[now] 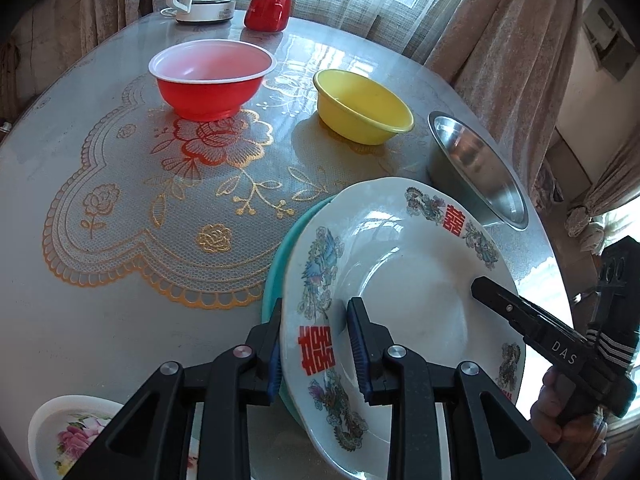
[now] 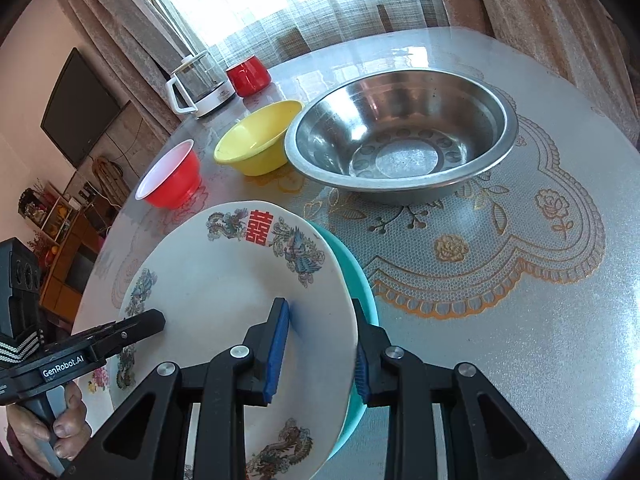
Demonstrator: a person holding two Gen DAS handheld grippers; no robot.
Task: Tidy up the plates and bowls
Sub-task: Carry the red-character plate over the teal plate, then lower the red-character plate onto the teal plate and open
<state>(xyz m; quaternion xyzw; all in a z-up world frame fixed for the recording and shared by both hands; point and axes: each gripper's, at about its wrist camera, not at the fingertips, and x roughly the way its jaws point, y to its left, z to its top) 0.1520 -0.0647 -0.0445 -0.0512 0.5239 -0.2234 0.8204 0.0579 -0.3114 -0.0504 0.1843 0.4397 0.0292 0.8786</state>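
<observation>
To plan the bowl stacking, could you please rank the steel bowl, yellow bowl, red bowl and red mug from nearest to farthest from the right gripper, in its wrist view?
1. Steel bowl, ahead, slightly right.
2. Yellow bowl, left of it.
3. Red bowl, far left.
4. Red mug, at the far edge.

Gripper grips the plates.

— Where is the left gripper [image 1: 314,344]?

— At the bottom centre of the left wrist view, pointing up into the frame. Its two blue-padded fingers [image 1: 359,350] stand close together, clamped on something thin between them.

— And the right gripper [image 2: 320,354]?

— Same pose in its own view: bottom centre, blue pads [image 2: 277,350] drawn in on what sits between them.

— Any hands showing?

— Yes. The right hand [image 1: 560,416] wraps its handle at the lower right; the left hand [image 2: 60,428] grips its handle at the lower left.
</observation>
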